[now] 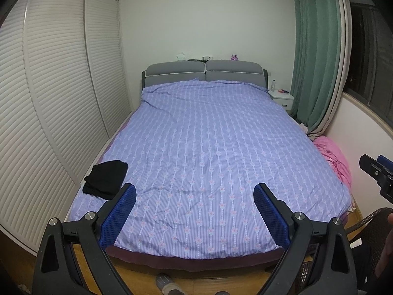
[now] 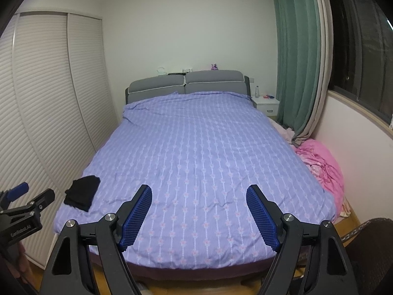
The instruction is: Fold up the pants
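Observation:
Black pants (image 1: 106, 181) lie folded in a small pile near the front left corner of the bed (image 1: 208, 135); they also show in the right wrist view (image 2: 82, 193). My left gripper (image 1: 194, 189) is open and empty, held above the foot of the bed, to the right of the pants. My right gripper (image 2: 199, 190) is open and empty, also above the foot of the bed. Each gripper shows at the edge of the other's view, the right one (image 1: 377, 172) and the left one (image 2: 27, 201).
The bed has a purple striped cover and a grey headboard (image 1: 203, 70). White louvred wardrobe doors (image 1: 56, 86) line the left. A pink blanket (image 2: 324, 169), green curtains (image 2: 294, 56) and a white nightstand (image 2: 266, 104) stand on the right. A dark wicker chair (image 1: 368, 236) is at front right.

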`<state>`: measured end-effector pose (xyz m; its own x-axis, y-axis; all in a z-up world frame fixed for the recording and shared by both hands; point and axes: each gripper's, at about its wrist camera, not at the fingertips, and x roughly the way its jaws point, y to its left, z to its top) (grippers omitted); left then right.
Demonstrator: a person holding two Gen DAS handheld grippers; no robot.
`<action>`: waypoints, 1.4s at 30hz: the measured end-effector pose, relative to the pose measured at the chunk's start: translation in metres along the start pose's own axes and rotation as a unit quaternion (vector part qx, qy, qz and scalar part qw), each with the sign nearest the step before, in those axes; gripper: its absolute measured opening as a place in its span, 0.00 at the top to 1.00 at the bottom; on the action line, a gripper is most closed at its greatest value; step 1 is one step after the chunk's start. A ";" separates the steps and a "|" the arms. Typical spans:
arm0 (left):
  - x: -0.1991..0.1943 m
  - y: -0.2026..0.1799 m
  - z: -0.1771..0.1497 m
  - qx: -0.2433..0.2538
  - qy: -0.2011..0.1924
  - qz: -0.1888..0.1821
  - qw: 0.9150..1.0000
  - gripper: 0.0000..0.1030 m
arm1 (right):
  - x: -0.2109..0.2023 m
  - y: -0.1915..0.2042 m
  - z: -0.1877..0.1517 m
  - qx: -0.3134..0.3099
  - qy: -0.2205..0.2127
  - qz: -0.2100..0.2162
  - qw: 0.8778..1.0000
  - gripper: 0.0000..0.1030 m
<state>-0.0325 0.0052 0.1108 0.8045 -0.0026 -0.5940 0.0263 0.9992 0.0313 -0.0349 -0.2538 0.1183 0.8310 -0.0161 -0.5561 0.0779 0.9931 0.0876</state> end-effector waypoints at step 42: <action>-0.001 -0.001 0.006 0.008 -0.018 0.018 1.000 0.05 | 0.015 0.001 0.004 -0.003 0.008 0.011 1.000 0.22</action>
<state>-0.0297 0.0041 0.1156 0.8257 0.0320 -0.5631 0.0054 0.9979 0.0647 -0.0197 -0.2531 0.1133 0.8235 0.0085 -0.5672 0.0551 0.9940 0.0949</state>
